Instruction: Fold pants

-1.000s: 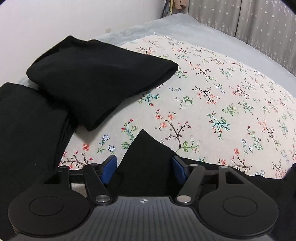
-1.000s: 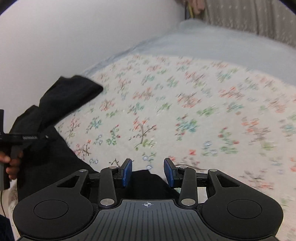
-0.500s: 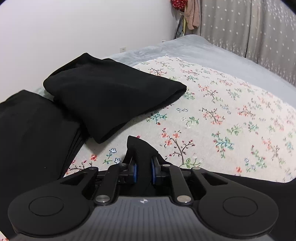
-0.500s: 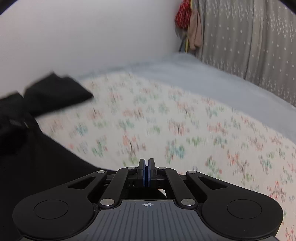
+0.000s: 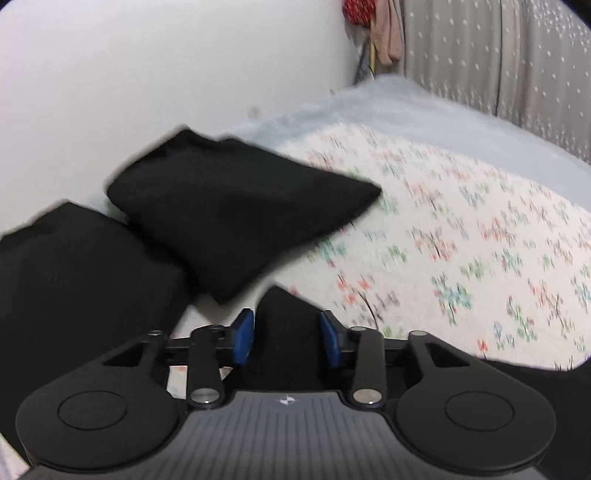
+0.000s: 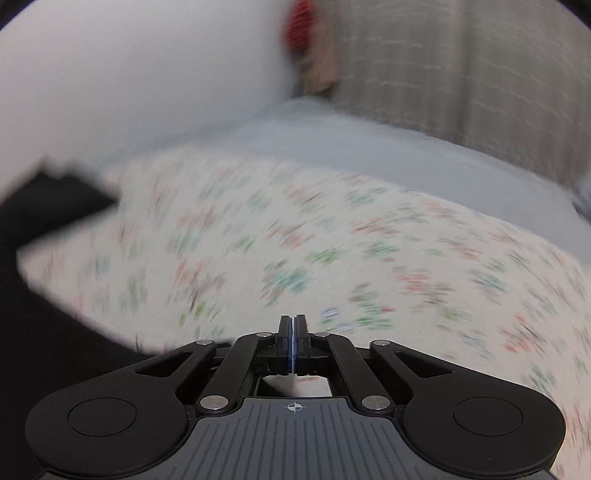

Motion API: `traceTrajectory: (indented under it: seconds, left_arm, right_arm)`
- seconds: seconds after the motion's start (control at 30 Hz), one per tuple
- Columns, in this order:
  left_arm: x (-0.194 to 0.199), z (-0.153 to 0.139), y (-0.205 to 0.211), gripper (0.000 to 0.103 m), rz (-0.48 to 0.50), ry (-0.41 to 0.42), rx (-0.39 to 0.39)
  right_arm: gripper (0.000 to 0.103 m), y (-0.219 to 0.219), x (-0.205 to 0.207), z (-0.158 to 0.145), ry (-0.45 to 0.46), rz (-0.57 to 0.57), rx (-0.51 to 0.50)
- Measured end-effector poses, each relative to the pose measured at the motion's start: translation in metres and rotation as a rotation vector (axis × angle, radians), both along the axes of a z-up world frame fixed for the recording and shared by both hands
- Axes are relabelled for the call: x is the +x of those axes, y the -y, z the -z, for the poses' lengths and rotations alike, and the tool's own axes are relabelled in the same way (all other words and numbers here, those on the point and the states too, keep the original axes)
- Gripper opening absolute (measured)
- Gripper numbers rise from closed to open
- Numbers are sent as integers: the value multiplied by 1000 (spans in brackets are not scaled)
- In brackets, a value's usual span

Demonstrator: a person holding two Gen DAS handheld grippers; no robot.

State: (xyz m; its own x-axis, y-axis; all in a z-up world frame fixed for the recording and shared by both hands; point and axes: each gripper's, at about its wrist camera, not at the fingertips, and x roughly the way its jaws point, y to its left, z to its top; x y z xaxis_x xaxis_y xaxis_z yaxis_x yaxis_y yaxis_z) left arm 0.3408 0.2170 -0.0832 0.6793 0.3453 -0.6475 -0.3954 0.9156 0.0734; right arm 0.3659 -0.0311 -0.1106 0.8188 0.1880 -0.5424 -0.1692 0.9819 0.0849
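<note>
A peak of the black pants point(image 5: 284, 317) stands between the blue pads of my left gripper point(image 5: 287, 338), whose jaws are apart with the cloth loose in the gap. More of the same black cloth runs off to the lower right point(image 5: 554, 384). My right gripper point(image 6: 293, 341) has its jaws pressed together; no cloth shows between its pads, and the view is blurred by motion. Black cloth point(image 6: 55, 350) fills the right wrist view's lower left.
Two folded black garments lie at the left: one point(image 5: 236, 206) on the floral bedspread point(image 5: 461, 240), one point(image 5: 74, 280) beside it. A white wall point(image 5: 147, 66) is behind, and grey curtains point(image 5: 498, 55) with hanging clothes point(image 5: 369, 26) at the far right.
My left gripper, shut on the cloth peak half a second ago, now stands open around it. My right gripper closed a second ago, stays shut, and is moving fast.
</note>
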Motion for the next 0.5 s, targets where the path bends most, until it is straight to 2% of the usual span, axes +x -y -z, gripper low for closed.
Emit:
traceTrajectory:
  seconds: [0.07, 0.1, 0.17, 0.23, 0.27, 0.33, 0.37, 0.43, 0.5]
  left_arm:
    - [-9, -11, 4, 56, -12, 56, 31]
    - [-13, -16, 10, 56, -1, 80, 48]
    - [-17, -17, 25, 56, 82, 92, 40]
    - [-16, -7, 42, 55, 172, 41, 18]
    - [-14, 1, 49, 54, 193, -6, 23]
    - [-10, 21, 56, 48, 195, -104, 57]
    - [-10, 30, 56, 44, 190, -129, 75]
    - [-12, 37, 58, 43, 203, -119, 144]
    - [-13, 39, 59, 43, 194, -124, 200]
  right_arm:
    - [10, 13, -15, -9, 2, -45, 75]
    - [10, 10, -20, -9, -21, -96, 71]
    - [10, -10, -29, 4, -93, -211, -23]
    - [7, -34, -34, 27, -158, -279, -158]
    - [6, -38, -35, 37, -162, -271, -197]
    - [4, -25, -35, 42, -136, -244, -140]
    - [0, -13, -32, 42, -141, -206, -115]
    - [0, 15, -31, 39, -141, -172, -109]
    - [0, 47, -36, 39, -128, -159, -166]
